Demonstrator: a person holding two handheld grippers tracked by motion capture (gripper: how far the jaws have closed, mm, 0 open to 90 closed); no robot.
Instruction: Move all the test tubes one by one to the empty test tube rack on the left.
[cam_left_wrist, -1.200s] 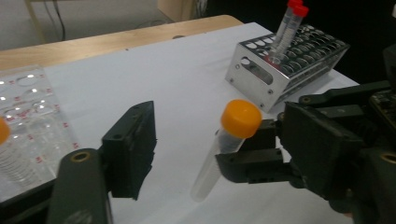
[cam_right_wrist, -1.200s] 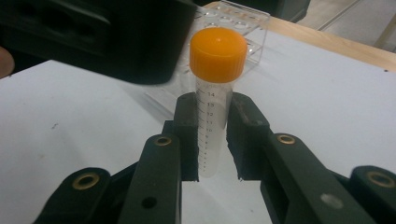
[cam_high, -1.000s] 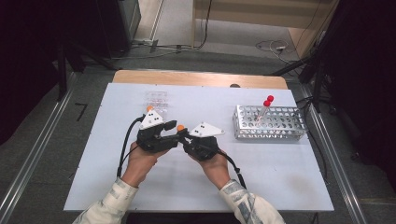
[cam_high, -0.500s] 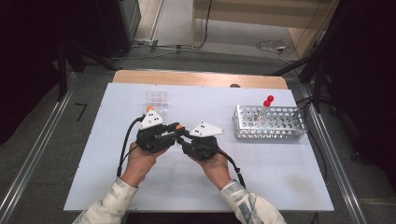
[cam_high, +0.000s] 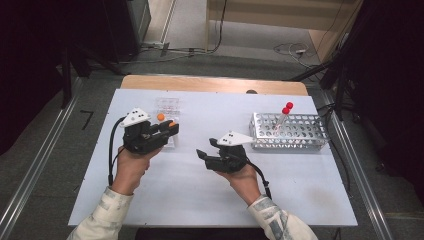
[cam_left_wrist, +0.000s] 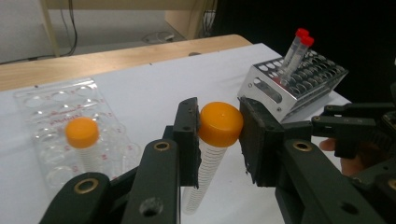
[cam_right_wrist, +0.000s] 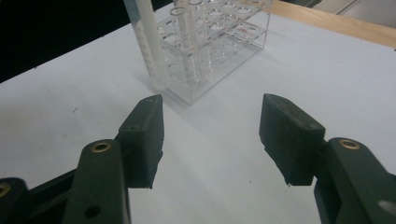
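My left gripper (cam_left_wrist: 218, 135) is shut on the orange cap of a clear graduated tube (cam_left_wrist: 219, 123), which hangs tilted above the table. In the high view that gripper (cam_high: 172, 128) sits at the near right corner of a clear plastic rack (cam_high: 167, 105). A second orange-capped tube (cam_left_wrist: 81, 133) stands in the rack. My right gripper (cam_right_wrist: 210, 135) is open and holds nothing. It faces the clear rack (cam_right_wrist: 210, 42) and the held tube's body (cam_right_wrist: 142, 32). In the high view the right gripper (cam_high: 201, 152) lies mid-table and points left.
A metal wire rack (cam_high: 290, 131) stands at the right of the white table (cam_high: 200, 200), with two red-capped tubes (cam_high: 285, 112) leaning in it. A wooden strip (cam_high: 210, 84) runs along the far edge. Dark floor and cables surround the table.
The grippers, close together at mid-table with the orange-capped tube between them, have drawn apart. The left one moved left toward the clear rack with the tube. The right stands open.
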